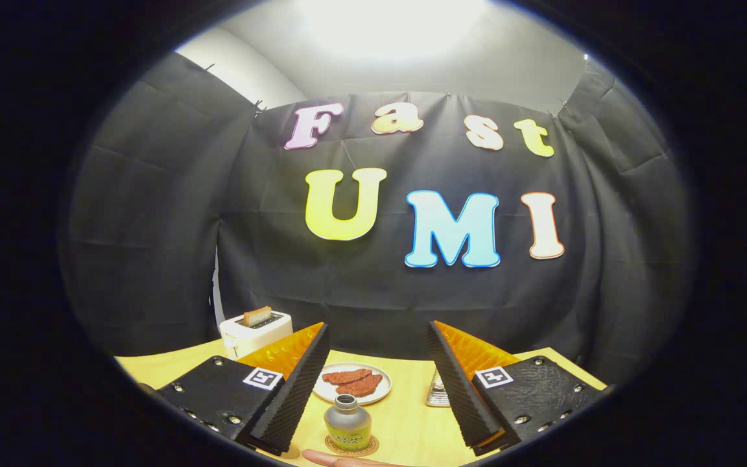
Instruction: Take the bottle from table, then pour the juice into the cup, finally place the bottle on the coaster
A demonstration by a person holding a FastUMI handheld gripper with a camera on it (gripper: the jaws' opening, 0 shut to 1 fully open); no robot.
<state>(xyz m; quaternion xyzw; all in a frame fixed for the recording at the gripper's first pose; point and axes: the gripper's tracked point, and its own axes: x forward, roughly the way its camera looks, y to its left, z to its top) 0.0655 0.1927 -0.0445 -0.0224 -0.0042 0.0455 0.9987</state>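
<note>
1. My gripper is spread wide and holds nothing; both fingers hang above the counter with a broad gap between them.
2. The bottle stands upright in that gap, nearer my left finger than my right, low between the fingertips. Its cap end points up and it looks steady.
3. It sits on a round coaster, so I judge the last step as good as done, or else the run at its very start; from this one look I cannot tell which. If the bottle is already set down, the step in hand is to back away cleanly.
4. To do that well, I would keep the fingers wide and lift straight up and back, minding the left finger, which is the closer one and could clip the bottle's shoulder.
5. If instead the grasp is ahead, I would centre the bottle between the fingers first, come down to its body below the neck, and close evenly so it does not tip.
6. A fingertip of someone's hand lies just beside the coaster, nearest me; I would keep clear of it.
7. Beyond the bottle are a plate with two reddish pieces on it, a toaster with a slice in it, and a metal piece partly hidden by my right finger. I cannot make out a cup.
</note>
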